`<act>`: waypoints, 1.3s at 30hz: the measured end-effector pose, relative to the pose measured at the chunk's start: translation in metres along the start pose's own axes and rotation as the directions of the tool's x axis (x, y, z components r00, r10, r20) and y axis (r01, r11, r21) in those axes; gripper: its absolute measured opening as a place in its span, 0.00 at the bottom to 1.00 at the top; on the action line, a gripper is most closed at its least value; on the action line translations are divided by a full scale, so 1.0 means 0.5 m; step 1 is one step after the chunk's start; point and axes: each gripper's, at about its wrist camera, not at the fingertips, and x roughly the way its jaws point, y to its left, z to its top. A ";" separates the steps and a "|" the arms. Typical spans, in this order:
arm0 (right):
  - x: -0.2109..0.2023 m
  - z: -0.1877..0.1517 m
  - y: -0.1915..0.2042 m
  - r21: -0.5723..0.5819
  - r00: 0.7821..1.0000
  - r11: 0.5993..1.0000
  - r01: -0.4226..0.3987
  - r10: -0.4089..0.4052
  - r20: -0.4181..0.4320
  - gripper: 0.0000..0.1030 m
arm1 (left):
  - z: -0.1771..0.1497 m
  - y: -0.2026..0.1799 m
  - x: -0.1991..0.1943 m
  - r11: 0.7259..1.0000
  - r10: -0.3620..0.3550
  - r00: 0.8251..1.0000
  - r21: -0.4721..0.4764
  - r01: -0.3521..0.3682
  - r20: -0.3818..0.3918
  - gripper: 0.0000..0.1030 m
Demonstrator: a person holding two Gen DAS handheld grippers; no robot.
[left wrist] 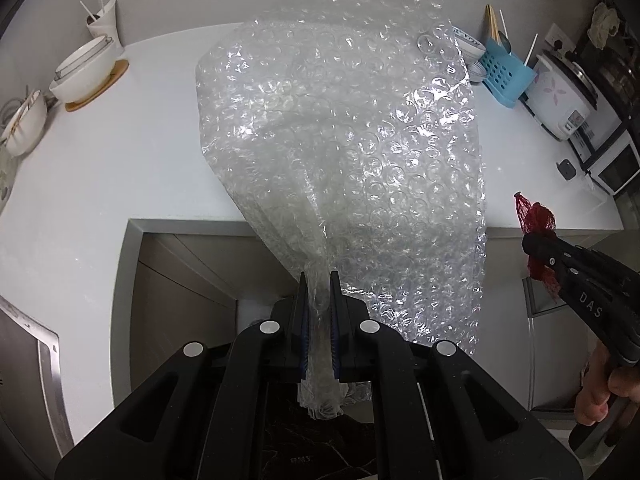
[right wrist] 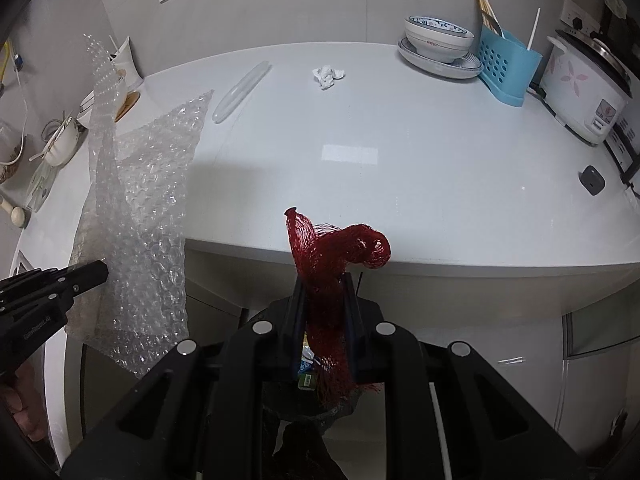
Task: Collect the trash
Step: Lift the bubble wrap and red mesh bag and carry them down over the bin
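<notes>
My left gripper [left wrist: 319,280] is shut on a large sheet of clear bubble wrap [left wrist: 344,140], held up in front of the counter edge; it also shows in the right wrist view [right wrist: 140,208] at the left. My right gripper [right wrist: 323,280] is shut on a red mesh net bag [right wrist: 336,248], held just before the counter's front edge; the net [left wrist: 534,216] also shows in the left wrist view. A crumpled white paper [right wrist: 328,74] and a clear plastic tube [right wrist: 240,90] lie on the white counter [right wrist: 400,152]. A dark bin opening with trash [right wrist: 308,376] sits below my right gripper.
Stacked bowls on a plate [right wrist: 438,46], a blue utensil holder [right wrist: 506,64] and a rice cooker [right wrist: 584,88] stand at the back right. A small black device [right wrist: 592,180] lies at the right. Bowls [left wrist: 86,68] and a cup stand at the left. Cabinet fronts [left wrist: 180,280] are under the counter.
</notes>
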 end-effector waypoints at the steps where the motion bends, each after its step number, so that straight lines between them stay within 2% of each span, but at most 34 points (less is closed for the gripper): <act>1: 0.001 -0.008 0.000 -0.001 1.000 1.000 -0.006 0.006 -0.002 0.15 | -0.004 0.000 0.003 1.000 0.001 1.000 -0.001 -0.001 -0.004 0.07; 9: 0.012 -0.059 0.015 -0.017 0.999 0.999 -0.045 0.045 -0.010 0.15 | -0.062 -0.012 0.028 1.000 -0.013 1.000 0.016 0.013 -0.012 0.07; 16: 0.038 -0.103 0.010 -0.017 0.999 0.999 -0.040 0.039 -0.030 0.15 | -0.112 -0.019 0.062 0.998 -0.022 0.999 0.054 0.023 -0.028 0.07; 20: 0.057 -0.126 0.006 0.000 0.998 0.999 -0.050 0.050 -0.045 0.15 | -0.138 -0.027 0.093 0.998 -0.030 0.997 0.062 0.034 -0.064 0.07; 33: 0.128 -0.176 -0.009 0.001 0.994 0.997 -0.075 0.074 -0.078 0.15 | -0.188 -0.041 0.171 0.995 -0.029 0.993 0.091 0.040 -0.114 0.07; 39: 0.176 -0.194 -0.015 0.002 0.993 0.998 -0.061 0.061 -0.100 0.15 | -0.194 -0.039 0.244 0.995 -0.011 0.990 0.095 0.025 -0.138 0.07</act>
